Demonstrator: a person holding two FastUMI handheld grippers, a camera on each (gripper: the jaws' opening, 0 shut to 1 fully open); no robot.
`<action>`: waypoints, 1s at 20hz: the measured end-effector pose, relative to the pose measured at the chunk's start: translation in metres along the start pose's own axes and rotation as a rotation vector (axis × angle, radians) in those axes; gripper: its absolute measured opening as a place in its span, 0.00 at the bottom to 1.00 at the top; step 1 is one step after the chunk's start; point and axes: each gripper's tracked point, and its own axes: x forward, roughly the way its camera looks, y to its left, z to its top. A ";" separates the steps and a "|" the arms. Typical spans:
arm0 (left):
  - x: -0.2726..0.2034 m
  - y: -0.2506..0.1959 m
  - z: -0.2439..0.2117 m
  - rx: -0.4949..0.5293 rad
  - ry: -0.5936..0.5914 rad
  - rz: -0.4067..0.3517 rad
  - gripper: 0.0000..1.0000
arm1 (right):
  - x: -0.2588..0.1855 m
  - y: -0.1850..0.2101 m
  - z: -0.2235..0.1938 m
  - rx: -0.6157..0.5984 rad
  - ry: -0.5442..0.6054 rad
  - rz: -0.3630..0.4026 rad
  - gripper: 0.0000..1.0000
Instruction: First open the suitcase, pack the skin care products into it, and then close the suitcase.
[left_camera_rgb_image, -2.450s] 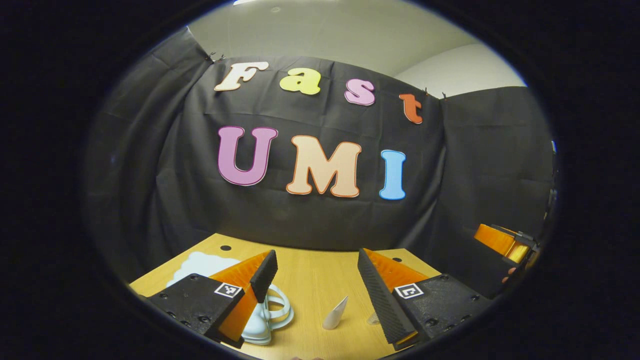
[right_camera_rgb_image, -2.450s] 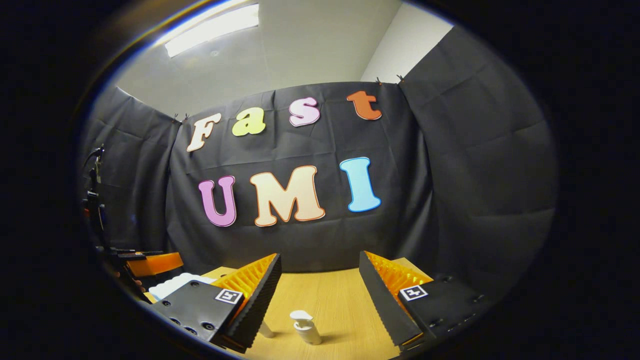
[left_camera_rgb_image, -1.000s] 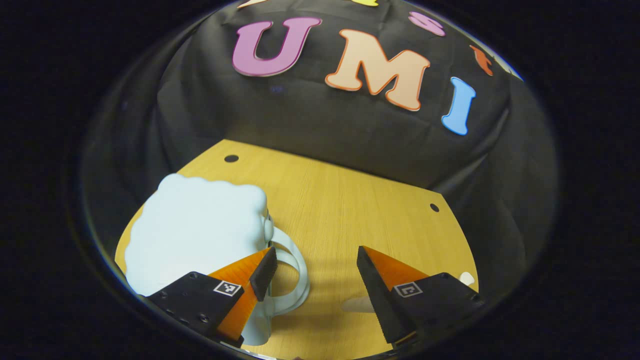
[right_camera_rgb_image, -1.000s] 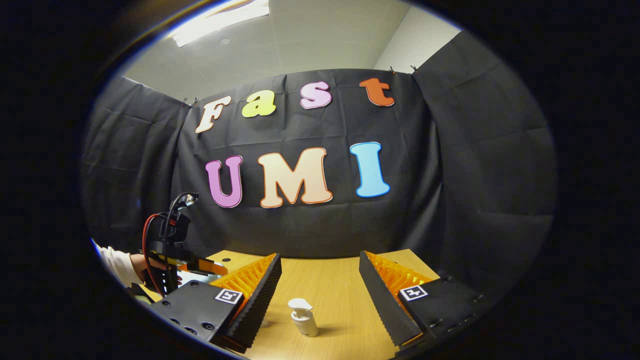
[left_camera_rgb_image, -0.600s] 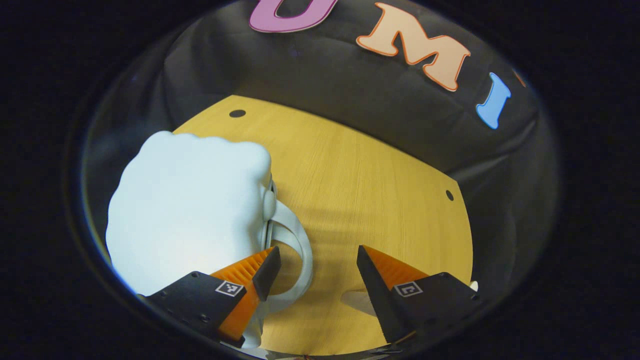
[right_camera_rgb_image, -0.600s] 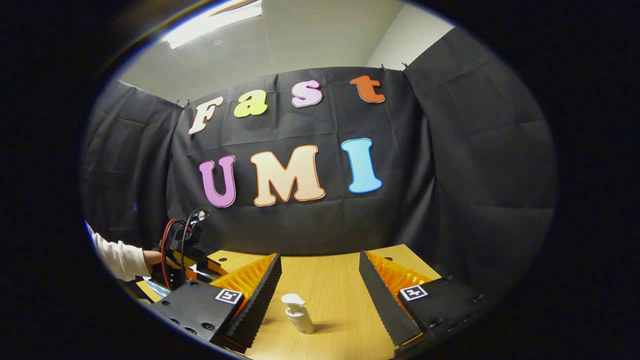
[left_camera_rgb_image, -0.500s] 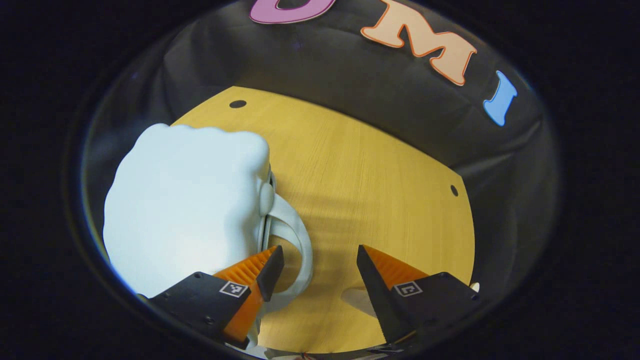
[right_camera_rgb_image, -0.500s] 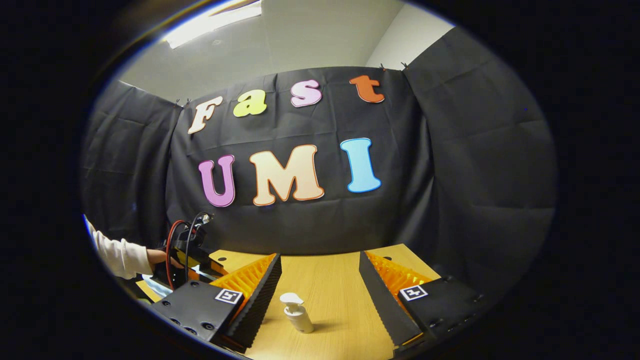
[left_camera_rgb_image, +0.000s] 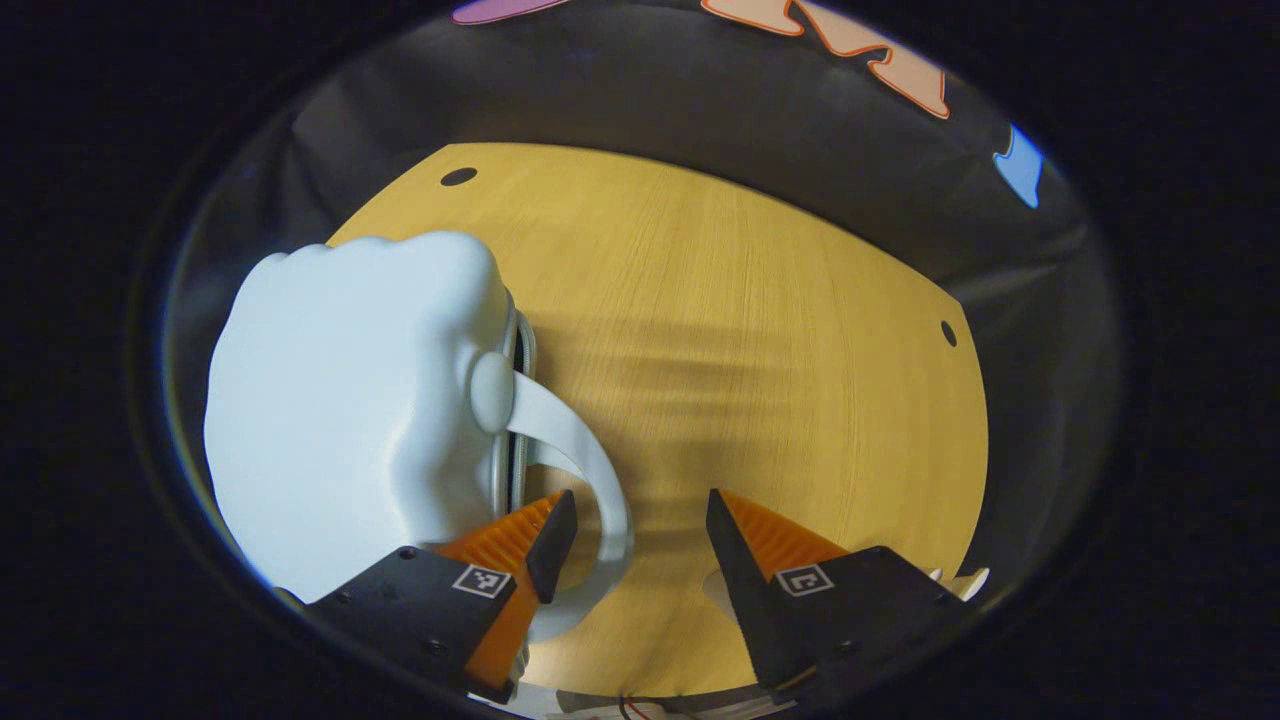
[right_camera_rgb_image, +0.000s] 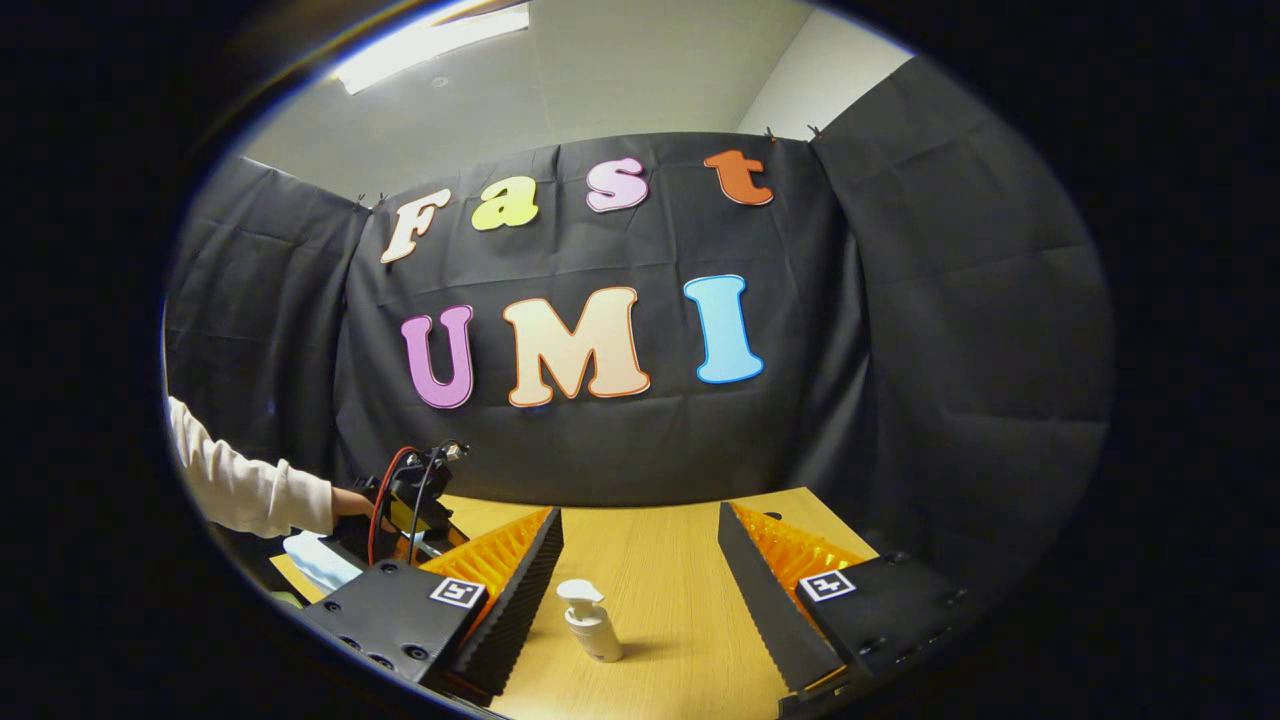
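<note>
Pale blue and glossy, the suitcase (left_camera_rgb_image: 350, 400) lies closed on the left of the wooden tabletop (left_camera_rgb_image: 760, 330) in the left gripper view; its shell is a soft, cloud-like shape with a scalloped outline and a smooth, rounded top. A curved handle (left_camera_rgb_image: 590, 470) of the same pale colour loops out from its right side, joined to the shell at a round knob, and a thin metal-looking seam runs down the edge beside it. The left tongs (left_camera_rgb_image: 630, 530) point down at this handle and are spread apart: one finger (left_camera_rgb_image: 548, 535) lies inside the loop of the handle, close against it, the other finger stands well clear over bare wood, so nothing is grasped. Just beyond that other finger a small whitish thing peeps out at the tabletop's near edge, too hidden to name. Two dark round holes mark the tabletop's far corners. In the right gripper view the right tongs (right_camera_rgb_image: 640, 560) are likewise spread wide and empty, held level above the tabletop (right_camera_rgb_image: 690, 610). Between their fingers, farther off, a small white pump bottle (right_camera_rgb_image: 588, 622) stands upright on the wood, touching neither finger. At the left a hand (right_camera_rgb_image: 352, 503) in a white sleeve (right_camera_rgb_image: 240, 480) holds the other gripper, with red and black cables on top, tilted down over a bit of the pale blue suitcase (right_camera_rgb_image: 318, 560) at the tabletop's left edge.
</note>
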 end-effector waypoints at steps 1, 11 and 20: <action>0.002 0.000 -0.003 -0.006 0.017 0.002 0.77 | 0.000 0.000 0.000 -0.001 0.001 0.000 0.98; 0.017 0.015 -0.015 -0.048 0.082 0.015 0.21 | 0.000 -0.002 -0.003 -0.015 0.010 -0.003 0.98; -0.002 0.000 -0.003 -0.009 0.028 -0.023 0.02 | 0.000 0.007 -0.008 -0.035 0.017 0.010 0.98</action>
